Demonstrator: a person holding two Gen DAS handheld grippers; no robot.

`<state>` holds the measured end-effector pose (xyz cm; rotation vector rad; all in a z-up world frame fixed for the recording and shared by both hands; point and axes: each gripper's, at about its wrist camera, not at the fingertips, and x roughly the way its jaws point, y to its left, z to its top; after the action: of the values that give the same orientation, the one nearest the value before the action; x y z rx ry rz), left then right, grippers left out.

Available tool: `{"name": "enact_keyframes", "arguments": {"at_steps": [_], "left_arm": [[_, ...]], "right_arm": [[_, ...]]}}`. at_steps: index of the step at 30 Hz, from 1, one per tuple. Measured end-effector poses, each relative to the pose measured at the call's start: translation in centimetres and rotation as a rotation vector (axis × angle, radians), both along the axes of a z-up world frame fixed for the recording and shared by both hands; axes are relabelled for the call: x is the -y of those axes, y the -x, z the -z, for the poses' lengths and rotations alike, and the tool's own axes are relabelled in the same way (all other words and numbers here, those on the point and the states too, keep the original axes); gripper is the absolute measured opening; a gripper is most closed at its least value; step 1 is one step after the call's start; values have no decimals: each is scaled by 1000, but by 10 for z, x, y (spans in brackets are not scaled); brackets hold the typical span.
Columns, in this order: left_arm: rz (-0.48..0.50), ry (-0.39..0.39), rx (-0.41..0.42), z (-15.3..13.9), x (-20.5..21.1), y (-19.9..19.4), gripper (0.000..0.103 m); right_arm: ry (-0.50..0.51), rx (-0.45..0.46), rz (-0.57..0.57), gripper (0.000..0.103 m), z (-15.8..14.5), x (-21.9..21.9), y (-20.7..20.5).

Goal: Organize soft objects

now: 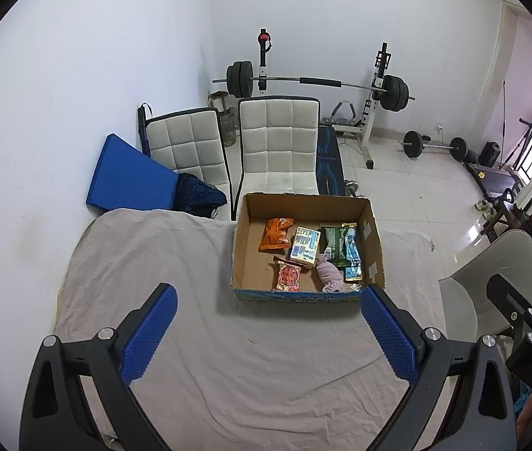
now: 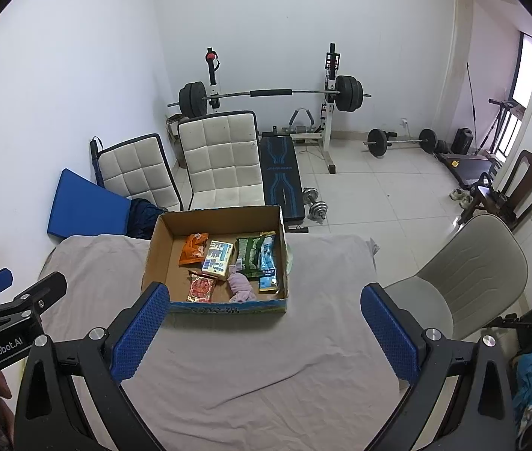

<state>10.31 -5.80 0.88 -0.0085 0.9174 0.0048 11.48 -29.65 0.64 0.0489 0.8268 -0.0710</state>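
Both claws, left claw (image 1: 268, 332) and right claw (image 2: 264, 329), hang wide open and empty above a cloth-covered table (image 1: 191, 338) in a gym room. Box (image 1: 305, 295) of snacks sits just beyond them, pink cloth (image 1: 330, 274) inside.

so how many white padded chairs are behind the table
2: one white quilted chair on the left near the blue mat, one white quilted chair right beside it, behind the cardboard box.

two white quilted chairs (image 1: 277, 146) behind table; blue mat (image 1: 127, 178) leaning on wall beside them. barbell on rack (image 1: 315, 84) at back wall. beige chair (image 2: 465, 274) right of table.
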Motion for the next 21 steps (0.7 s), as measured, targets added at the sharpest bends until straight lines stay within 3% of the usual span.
{"name": "enact_keyframes", "arguments": {"at_steps": [21], "left_arm": [[-2, -3, 5, -8, 4, -1, 100]], "right_arm": [[4, 0, 3, 103, -6, -4, 0]]}}
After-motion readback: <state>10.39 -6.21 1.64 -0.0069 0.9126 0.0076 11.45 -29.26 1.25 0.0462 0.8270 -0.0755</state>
